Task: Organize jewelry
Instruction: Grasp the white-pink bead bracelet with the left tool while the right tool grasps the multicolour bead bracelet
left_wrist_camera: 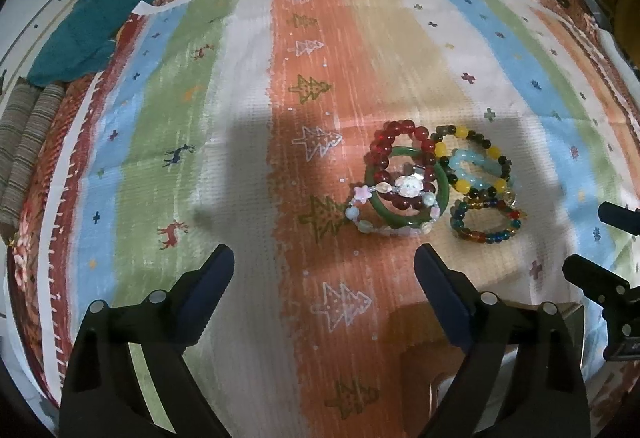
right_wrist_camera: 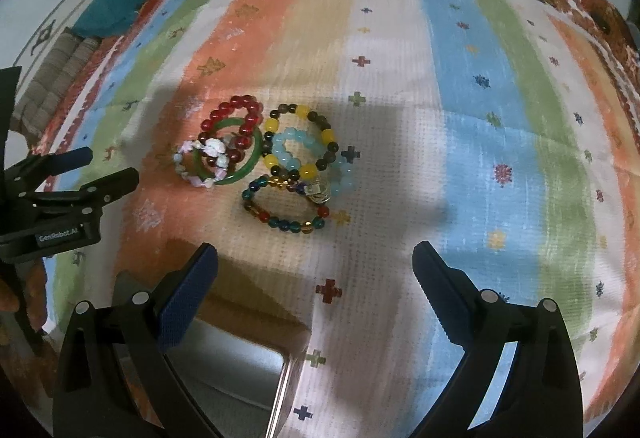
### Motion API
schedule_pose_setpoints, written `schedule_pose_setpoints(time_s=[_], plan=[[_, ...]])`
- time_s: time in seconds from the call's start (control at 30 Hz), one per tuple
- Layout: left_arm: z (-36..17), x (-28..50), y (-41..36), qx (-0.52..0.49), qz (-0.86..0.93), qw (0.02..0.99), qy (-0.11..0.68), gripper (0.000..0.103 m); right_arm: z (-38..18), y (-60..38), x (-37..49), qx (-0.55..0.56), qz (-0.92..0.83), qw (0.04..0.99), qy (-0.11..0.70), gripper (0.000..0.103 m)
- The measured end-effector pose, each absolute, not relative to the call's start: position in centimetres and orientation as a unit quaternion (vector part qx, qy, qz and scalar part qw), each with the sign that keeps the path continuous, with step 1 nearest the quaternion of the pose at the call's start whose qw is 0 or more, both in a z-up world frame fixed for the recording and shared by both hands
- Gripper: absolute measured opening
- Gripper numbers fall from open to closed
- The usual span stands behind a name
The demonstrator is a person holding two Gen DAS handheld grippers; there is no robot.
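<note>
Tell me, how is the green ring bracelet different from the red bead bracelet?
The green bangle is one smooth solid hoop; the red bead bracelet is a string of many round shiny beads. The green bangle lies partly on top, and the red bead bracelet shows through its middle. Both are round, overlap each other, and lie on the striped cloth.

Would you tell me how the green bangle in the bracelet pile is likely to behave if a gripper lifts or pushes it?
The green bangle looks like one solid glossy ring, so it is probably stiff and rather slippery between pads. The red bead bracelet and the pale charm bracelet overlap it, so a push would likely drag them along. If it is stone or glass, it may chip when dropped.
</note>
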State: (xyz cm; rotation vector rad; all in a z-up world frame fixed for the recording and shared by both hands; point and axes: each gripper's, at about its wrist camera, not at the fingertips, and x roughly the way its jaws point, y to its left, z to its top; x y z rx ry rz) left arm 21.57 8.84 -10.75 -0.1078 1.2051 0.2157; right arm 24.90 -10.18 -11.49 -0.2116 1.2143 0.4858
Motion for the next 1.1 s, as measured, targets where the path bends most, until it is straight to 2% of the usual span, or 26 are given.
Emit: schedule_pose_setpoints(time_s=[0.57, 0.67, 0.9, 1.03, 1.1], plan=[[-13.2, 23.6, 9.5, -0.052, 0.096, 0.804, 0.585, 0.081, -12.9, -9.0, 26.7, -0.112, 0.219, 0.779, 0.577, 0.098], [-13.5, 23.9, 9.5, -0.053, 0.091, 0.802, 0.588, 0.081, -13.3, -8.8, 27.1, -0.114, 0.215, 0.775, 0.584, 0.089], [-14.5, 24.6, 9.9, -0.053, 0.092, 0.799, 0.592, 0.08, -14.5, -8.5, 27.9, -0.112, 0.209, 0.769, 0.594, 0.088], [-15.0, 25.1, 10.1, -0.055, 0.093, 0.797, 0.595, 0.078, -15.4, -8.0, 28.3, -0.112, 0.209, 0.761, 0.603, 0.078], [-15.3, 25.2, 10.2, -0.058, 0.091, 0.796, 0.596, 0.077, -15.8, -7.8, 28.5, -0.112, 0.21, 0.758, 0.608, 0.076]])
